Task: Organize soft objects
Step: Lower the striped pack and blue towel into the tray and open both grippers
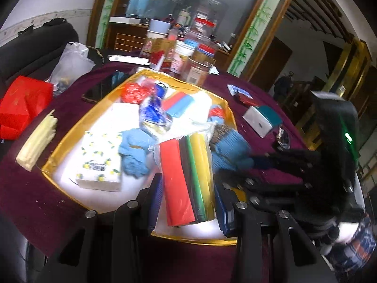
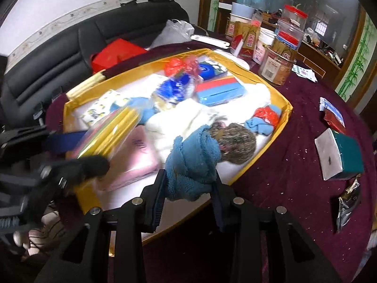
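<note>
The left tool (image 1: 188, 195) was clamped on a clear bag of coloured sheets (image 1: 188, 179), red, dark, green and yellow, held low over the near end of the yellow-rimmed tray (image 1: 70, 141) on the maroon table (image 1: 35, 200). The right tool (image 2: 188, 186) gripped a bunched blue towel (image 2: 190, 165) just above the tray's near right rim, close against a speckled brown fuzzy item (image 2: 238, 146) lying inside. The step in hand looked like setting both soft things down in the tray. To do it well, each would want lowering onto a bare patch of white liner rather than onto the pile, the bag laid flat so its sheets do not buckle, and the towel let go only once its hanging end was inside the rim, since part of it drooped near the edge. By my count the tray held one lemon-print tissue pack (image 1: 101, 165), one red-and-blue pack (image 2: 219, 89), one pink flat pack (image 2: 139, 158), one white cloth (image 2: 188, 120), two crumpled red bags (image 2: 179, 66) and at least two further blue cloths; blur made the rest uncertain. Outside it lay one white-and-teal box (image 2: 339, 158) and one red box (image 1: 21, 108).
</note>
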A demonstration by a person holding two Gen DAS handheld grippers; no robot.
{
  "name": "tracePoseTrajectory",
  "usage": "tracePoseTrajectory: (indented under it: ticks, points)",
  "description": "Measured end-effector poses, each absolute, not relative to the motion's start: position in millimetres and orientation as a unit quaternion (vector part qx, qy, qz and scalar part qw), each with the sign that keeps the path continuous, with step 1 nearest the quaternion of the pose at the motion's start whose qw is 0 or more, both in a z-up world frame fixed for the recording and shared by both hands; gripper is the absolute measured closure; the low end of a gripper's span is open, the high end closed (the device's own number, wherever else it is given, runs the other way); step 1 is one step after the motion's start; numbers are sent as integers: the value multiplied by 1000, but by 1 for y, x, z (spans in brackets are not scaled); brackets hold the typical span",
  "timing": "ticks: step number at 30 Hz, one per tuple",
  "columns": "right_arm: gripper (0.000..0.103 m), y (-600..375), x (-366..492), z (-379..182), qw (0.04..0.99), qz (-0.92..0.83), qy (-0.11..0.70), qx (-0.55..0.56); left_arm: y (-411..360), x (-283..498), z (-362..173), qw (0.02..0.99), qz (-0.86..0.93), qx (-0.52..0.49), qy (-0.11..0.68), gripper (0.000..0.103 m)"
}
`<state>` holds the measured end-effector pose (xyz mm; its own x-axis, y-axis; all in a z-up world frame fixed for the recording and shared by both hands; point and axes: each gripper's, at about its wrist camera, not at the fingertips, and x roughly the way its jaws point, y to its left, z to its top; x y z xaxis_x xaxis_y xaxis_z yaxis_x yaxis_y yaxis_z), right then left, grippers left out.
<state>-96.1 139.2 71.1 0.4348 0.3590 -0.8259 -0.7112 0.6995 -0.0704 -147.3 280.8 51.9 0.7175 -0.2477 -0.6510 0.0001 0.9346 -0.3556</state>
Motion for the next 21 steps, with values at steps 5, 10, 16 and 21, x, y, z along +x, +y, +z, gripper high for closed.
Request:
tracePoseTrajectory:
  ticks: [5,10,16,21]
  points:
    - [69,137,-84,68,816,332,430,-196,261,-150,52,913,-73,-144,375,60]
    - [68,137,-74,65,807,345,447,-172,245,-151,49,915,-61,-122,381,60]
    - [68,136,-71,64,804,350,451,-163,230,-150,45,917,-41,-89,387,46]
    - [68,136,-72,65,806,351,450,-159,226,-152,46,921,-19,-73,383,40]
